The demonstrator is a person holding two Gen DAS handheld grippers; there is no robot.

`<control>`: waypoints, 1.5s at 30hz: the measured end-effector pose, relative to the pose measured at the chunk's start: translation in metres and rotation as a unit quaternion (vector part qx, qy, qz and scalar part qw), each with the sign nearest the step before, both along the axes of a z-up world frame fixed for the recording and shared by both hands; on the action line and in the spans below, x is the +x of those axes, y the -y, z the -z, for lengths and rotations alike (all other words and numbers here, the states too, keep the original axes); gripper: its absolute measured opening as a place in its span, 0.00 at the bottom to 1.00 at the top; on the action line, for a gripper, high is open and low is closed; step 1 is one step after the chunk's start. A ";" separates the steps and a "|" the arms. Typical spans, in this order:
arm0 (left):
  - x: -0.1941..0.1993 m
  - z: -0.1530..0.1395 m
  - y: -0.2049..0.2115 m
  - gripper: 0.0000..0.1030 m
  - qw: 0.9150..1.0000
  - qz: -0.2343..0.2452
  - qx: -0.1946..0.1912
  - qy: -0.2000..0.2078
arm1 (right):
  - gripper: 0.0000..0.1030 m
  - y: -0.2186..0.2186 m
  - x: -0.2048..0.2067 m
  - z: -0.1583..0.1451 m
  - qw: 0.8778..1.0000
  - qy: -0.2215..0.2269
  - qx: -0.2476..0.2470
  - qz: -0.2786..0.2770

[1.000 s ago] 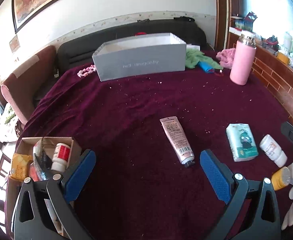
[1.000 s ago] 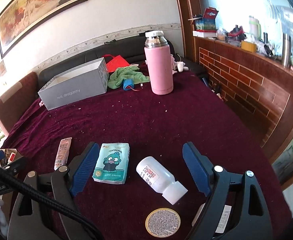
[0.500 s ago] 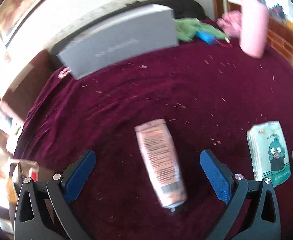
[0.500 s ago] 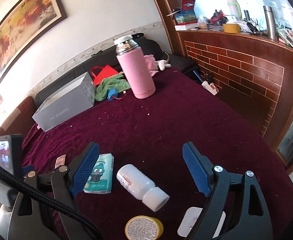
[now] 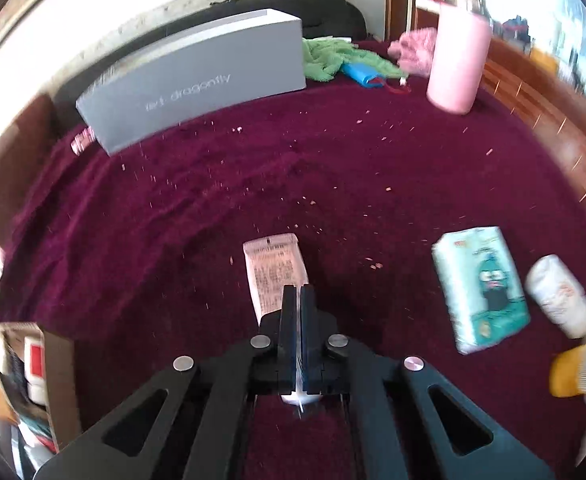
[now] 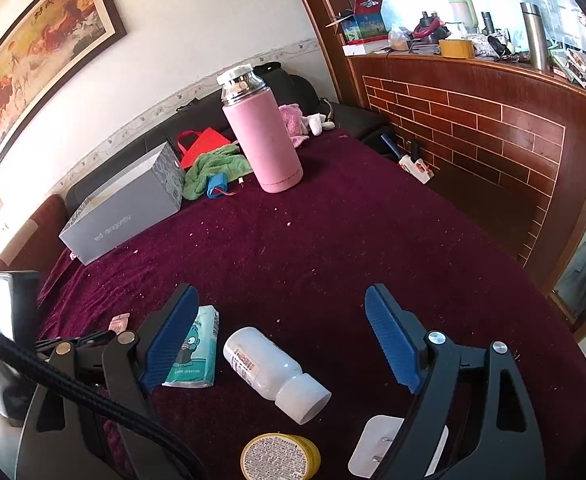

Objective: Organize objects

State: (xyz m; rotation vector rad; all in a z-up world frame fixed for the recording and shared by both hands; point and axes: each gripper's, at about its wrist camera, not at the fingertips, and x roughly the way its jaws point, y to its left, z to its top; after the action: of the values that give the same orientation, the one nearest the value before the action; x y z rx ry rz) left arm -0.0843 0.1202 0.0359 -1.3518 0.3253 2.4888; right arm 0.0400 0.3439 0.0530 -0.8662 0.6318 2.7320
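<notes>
My left tongs (image 5: pixel 297 300) are closed on one pink tube (image 5: pixel 275 270). My right tongs (image 6: pixel 281 334) stand open over one white bottle (image 6: pixel 271 368), beside one tissue pack (image 6: pixel 199 346).

Our left gripper (image 5: pixel 297 292) points steeply down at the cloth, its two blue pads pressed together with only a thin sliver of the tube (image 5: pixel 276 268) pinched between them; the black linkage arms fold inward behind the jaws. Our right gripper (image 6: pixel 281 332) is tilted less steeply, its jaws spread wide, blue ribbed pads (image 6: pixel 389 336) facing each other across a broad gap and gripping nothing. In the right wrist view, the left gripper's body shows at the far left edge, partly hidden by a black cable.
</notes>
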 end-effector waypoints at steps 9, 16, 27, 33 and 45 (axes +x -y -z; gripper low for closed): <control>0.002 -0.019 0.013 0.31 0.990 -0.009 0.135 0.042 | 0.83 -0.011 0.004 0.001 1.000 -0.006 -0.021 0.009; 0.007 -0.006 -0.060 0.51 0.995 0.008 0.097 0.030 | 0.83 -0.037 0.014 -0.001 0.997 -0.026 -0.054 0.044; 0.028 0.019 -0.130 0.51 0.993 0.110 -0.021 -0.023 | 0.84 -0.047 0.013 0.001 0.995 -0.026 -0.080 0.051; 0.043 0.011 -0.126 0.09 0.989 0.145 0.014 0.000 | 0.84 -0.047 0.010 0.003 0.995 -0.020 -0.076 0.054; 0.086 -0.031 -0.033 0.09 0.992 0.099 0.066 -0.035 | 0.83 -0.031 -0.007 0.013 0.998 0.016 -0.067 -0.006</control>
State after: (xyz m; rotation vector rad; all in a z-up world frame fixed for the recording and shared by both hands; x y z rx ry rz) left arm 0.0014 0.1531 0.0666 -1.1261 0.2896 2.3528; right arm 0.0331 0.3752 0.0398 -0.9446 0.8147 2.7052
